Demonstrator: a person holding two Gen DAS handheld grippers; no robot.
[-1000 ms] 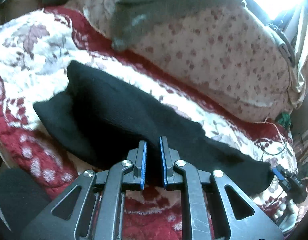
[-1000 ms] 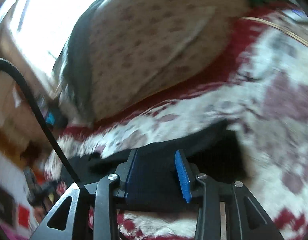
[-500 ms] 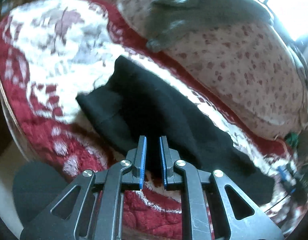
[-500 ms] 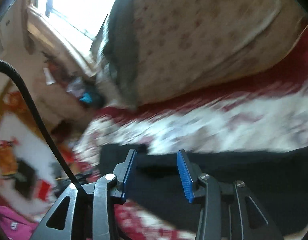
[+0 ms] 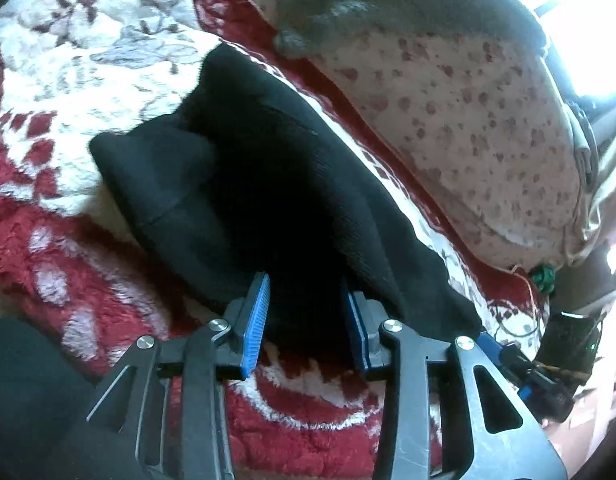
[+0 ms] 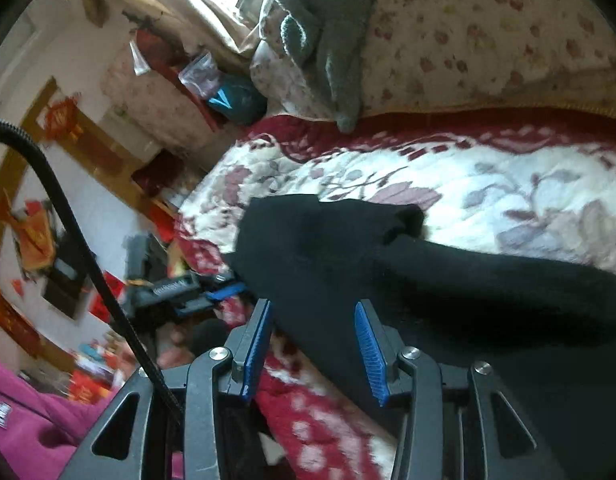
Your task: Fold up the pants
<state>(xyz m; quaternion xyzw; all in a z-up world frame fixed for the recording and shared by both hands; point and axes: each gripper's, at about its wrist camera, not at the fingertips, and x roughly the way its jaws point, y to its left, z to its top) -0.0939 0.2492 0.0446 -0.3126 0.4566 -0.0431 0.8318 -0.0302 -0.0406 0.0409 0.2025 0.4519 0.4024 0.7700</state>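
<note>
The black pants (image 5: 268,184) lie folded lengthwise on a red and white floral blanket (image 5: 68,80). In the left wrist view, my left gripper (image 5: 306,304) hovers low over their near edge. Its jaws are opening, and dark cloth lies loose between the blue pads (image 5: 255,320) without being pressed. In the right wrist view the pants (image 6: 448,280) run from a bunched end at centre off to the right. My right gripper (image 6: 314,320) stands open above their near edge, cloth under the gap and not pinched. The left gripper (image 6: 180,292) shows at the pants' left end.
A large flowered pillow (image 5: 468,120) with a grey garment (image 6: 332,40) draped on it fills the back of the bed. A black cable (image 6: 88,264) crosses the right wrist view at the left. A pink sleeve (image 6: 36,428) and room clutter lie beyond the bed's edge.
The left jaws, nearly shut on the black cloth before, have spread apart and the gripper has sunk closer to the pants. The right gripper has swung sideways along the pants, jaws apart throughout.
</note>
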